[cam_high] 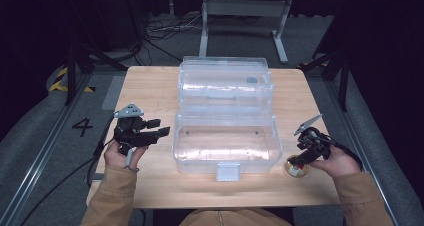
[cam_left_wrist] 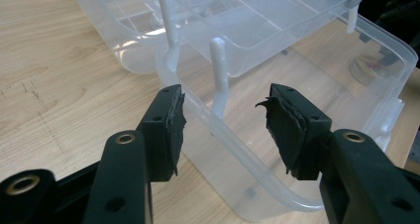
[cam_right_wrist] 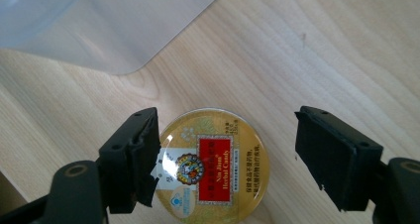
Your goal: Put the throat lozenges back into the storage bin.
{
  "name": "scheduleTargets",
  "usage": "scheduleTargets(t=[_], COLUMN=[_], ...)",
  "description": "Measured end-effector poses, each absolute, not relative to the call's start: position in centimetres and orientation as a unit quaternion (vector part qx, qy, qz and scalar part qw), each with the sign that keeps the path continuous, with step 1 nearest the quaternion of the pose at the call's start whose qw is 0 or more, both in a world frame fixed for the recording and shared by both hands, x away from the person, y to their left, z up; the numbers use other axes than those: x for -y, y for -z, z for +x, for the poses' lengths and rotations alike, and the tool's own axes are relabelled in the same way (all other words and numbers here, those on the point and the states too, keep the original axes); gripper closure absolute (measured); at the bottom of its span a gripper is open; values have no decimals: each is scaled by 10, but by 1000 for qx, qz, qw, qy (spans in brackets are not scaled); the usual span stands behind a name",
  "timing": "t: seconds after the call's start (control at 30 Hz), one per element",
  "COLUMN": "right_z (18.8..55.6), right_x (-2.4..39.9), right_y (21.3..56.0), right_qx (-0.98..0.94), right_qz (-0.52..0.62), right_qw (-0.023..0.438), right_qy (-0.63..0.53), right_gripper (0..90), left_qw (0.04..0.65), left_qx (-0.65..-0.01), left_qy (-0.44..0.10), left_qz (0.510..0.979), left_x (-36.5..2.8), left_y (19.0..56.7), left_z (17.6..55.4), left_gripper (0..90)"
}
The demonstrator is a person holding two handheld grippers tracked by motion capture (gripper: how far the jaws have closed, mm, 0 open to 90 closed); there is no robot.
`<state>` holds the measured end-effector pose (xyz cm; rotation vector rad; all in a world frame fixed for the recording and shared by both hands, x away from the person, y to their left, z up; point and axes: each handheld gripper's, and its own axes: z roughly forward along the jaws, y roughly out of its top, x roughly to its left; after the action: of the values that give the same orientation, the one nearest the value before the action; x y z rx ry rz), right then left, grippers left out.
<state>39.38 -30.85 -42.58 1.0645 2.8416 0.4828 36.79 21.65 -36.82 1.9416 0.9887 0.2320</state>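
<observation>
Right gripper view puts the tin (cam_right_wrist: pixel 214 162) flat on the desk (cam_right_wrist: pixel 317 50) directly under my right hand-held gripper (cam_right_wrist: pixel 225 159), jaws wide and straddling it, gripping nothing. My left hand-held gripper (cam_left_wrist: pixel 225 130), also wide, waits beside the box (cam_left_wrist: pixel 317 70).
</observation>
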Motion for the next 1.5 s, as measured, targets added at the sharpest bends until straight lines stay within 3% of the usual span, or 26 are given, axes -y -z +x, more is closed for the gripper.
scheduleTargets(t=[0.7,1.5], right_z=[394,395], right_x=[304,299], right_y=[444,462], right_qx=[-934,-944], right_qz=[344,328], right_qw=[0,-15], right_qy=[-92,-44], right_gripper=[157,181], left_qw=[457,454], left_qx=[-407,-408], left_qy=[-93,-96], left_qz=[786,786], left_x=[-219,-219], left_y=[370,371], left_z=[369,370], left_gripper=[488,484])
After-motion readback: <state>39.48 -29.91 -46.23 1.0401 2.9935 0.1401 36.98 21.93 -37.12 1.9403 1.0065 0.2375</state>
